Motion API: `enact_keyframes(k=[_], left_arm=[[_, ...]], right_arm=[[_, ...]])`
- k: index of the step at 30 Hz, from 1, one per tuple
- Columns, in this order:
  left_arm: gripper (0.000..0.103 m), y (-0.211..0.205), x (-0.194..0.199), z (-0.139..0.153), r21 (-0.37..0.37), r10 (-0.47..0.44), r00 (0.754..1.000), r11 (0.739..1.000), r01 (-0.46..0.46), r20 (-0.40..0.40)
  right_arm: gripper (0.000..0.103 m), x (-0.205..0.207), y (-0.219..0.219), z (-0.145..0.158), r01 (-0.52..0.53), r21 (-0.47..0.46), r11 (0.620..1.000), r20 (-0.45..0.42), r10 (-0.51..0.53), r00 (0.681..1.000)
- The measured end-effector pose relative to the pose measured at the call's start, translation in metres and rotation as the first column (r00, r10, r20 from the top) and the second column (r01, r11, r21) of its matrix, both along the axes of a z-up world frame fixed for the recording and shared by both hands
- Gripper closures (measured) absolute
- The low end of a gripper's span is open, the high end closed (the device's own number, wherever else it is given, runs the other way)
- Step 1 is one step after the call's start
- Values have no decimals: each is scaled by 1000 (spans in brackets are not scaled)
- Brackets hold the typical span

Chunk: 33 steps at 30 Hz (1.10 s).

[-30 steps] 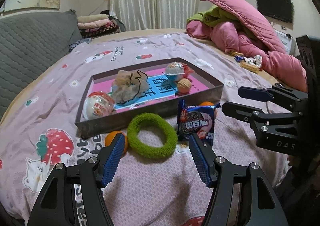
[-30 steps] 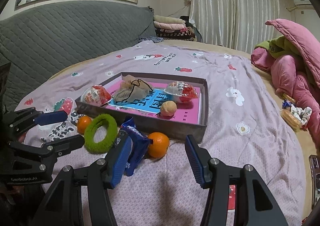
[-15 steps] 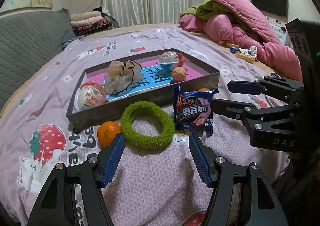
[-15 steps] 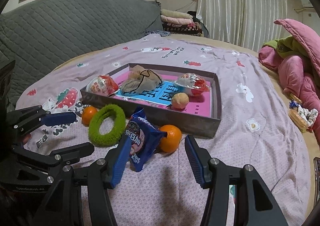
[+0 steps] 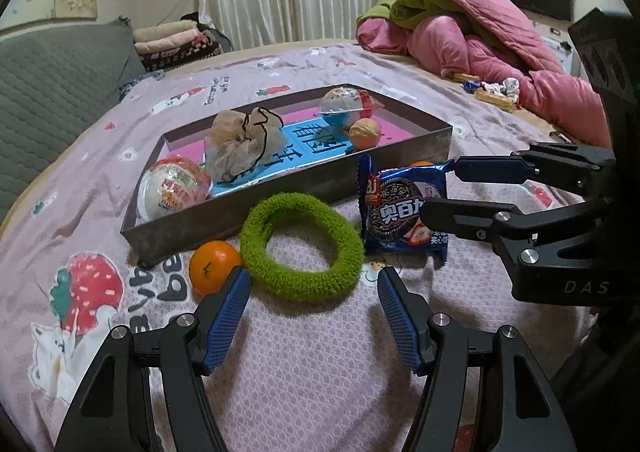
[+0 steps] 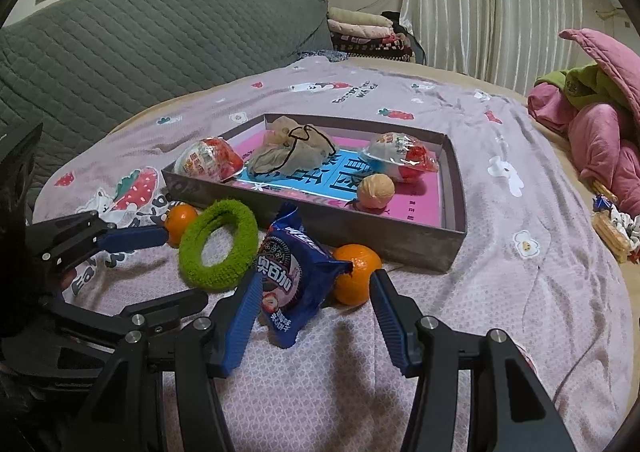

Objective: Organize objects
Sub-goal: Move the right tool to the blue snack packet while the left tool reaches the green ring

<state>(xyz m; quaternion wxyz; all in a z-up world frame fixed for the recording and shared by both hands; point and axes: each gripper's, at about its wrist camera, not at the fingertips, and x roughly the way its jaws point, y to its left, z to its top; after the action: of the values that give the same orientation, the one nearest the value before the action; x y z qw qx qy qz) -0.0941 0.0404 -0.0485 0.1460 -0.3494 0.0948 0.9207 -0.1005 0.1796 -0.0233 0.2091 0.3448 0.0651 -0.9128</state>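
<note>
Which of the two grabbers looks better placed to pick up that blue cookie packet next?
Probably the right hand-held gripper: the blue cookie packet lies between its open fingers. The left hand-held gripper faces the green ring instead.

Dim, soft indoor light, muted colours, faint shadows cast toward the near side under the gripper fingers [image 6: 240, 328], strong fisheye bending and black vignetting at corners, far room slightly softened.

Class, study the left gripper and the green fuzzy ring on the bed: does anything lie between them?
Nothing visible does. The left gripper is open just short of the green ring; only bare bedspread lies between, with an orange off to the side.
</note>
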Motion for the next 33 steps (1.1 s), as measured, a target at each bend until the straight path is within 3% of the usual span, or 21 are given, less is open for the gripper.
enact_keyframes(k=[7,23,30,33], left_arm=[[35,4,-6,-8,-34,-6,1000,999,6,-1],[35,3,-17,-13,-16,-4,1000,1000,5,14],[35,4,-20,-15,-20,-3,1000,1000,3,17],[35,4,-20,-15,-21,-3,1000,1000,4,17]], right_arm=[[48,-5,-5,-4,-7,6,1000,10,7,1000],[48,-8,-15,-4,-45,-1,999,-7,45,999],[62,-7,-16,0,-63,-10,998,-18,63,998],[63,-7,-17,0,-73,2,997,-18,73,997]])
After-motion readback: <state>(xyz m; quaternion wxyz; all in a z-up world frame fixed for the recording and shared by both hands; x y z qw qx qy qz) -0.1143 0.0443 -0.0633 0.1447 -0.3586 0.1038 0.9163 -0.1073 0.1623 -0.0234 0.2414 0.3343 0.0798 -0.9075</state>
